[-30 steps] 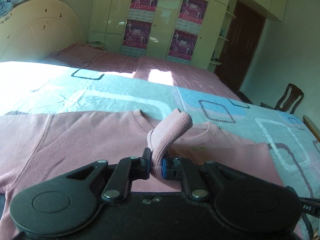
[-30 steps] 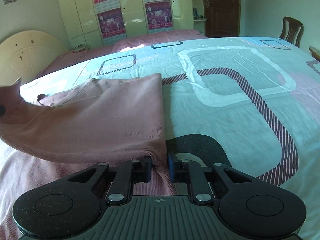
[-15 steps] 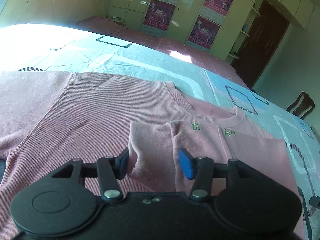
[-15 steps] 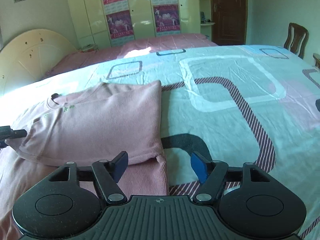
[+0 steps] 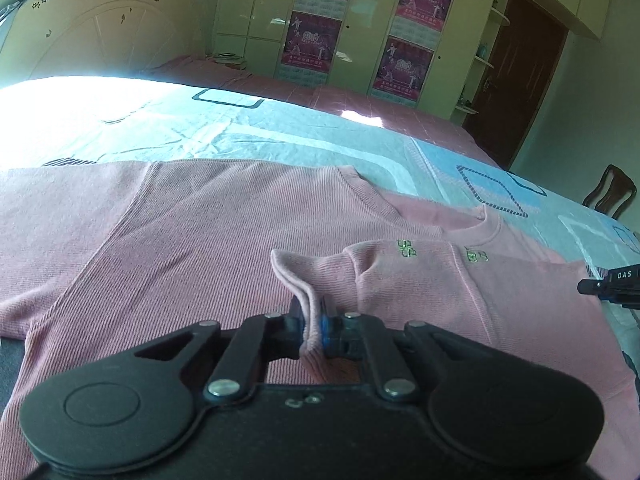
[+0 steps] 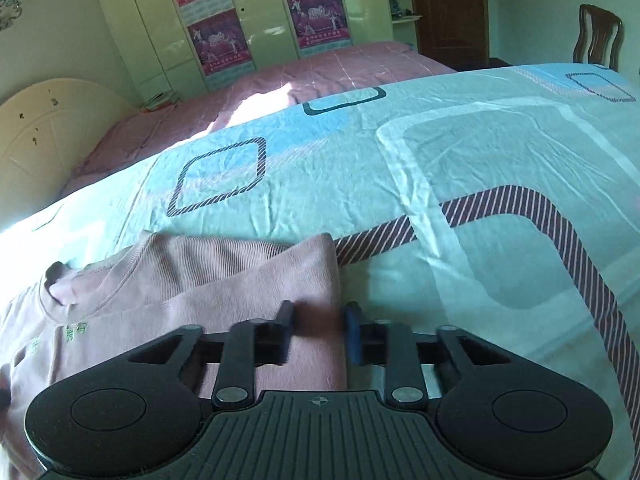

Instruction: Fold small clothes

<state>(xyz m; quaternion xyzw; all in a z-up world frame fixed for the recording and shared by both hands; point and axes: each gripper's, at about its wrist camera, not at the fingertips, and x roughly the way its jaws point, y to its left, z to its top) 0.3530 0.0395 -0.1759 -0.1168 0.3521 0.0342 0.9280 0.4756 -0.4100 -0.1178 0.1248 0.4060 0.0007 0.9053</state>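
Half a second ago both tools stood wide apart over the garment; now the left tool (image 5: 311,326) has closed again and is clamped on a raised ridge of the pink sweater (image 5: 192,240), while the right tool (image 6: 318,330) has narrowed but is not shut.

Left wrist view: the sweater lies spread flat on the bed sheet (image 5: 280,136), its round neckline (image 5: 408,208) on the far side from the tool. 1 side is folded over the body, and small green embroidered marks (image 5: 406,247) sit on that folded flap (image 5: 500,300). The pinched fabric is the cuff end of the folded part, standing up in a thin fold between the blue pads (image 5: 324,326). Part of the other tool, black with white "DAS" lettering, shows just beyond the flap's far edge.

Right wrist view: the right tool's fingers stand partly apart, straddling the folded edge (image 6: 320,280) of the sweater, the blue pad (image 6: 353,334) just off the cloth over the sheet and the other finger over the pink fabric. Whether the fingers touch the cloth cannot be told.

Beyond the sweater, the sheet's pattern of rounded squares runs toward a pink bedspread (image 6: 320,76), a cream headboard (image 6: 44,136), a wardrobe with posters (image 6: 320,12), a dark door (image 6: 452,8) and a wooden chair (image 6: 598,36).
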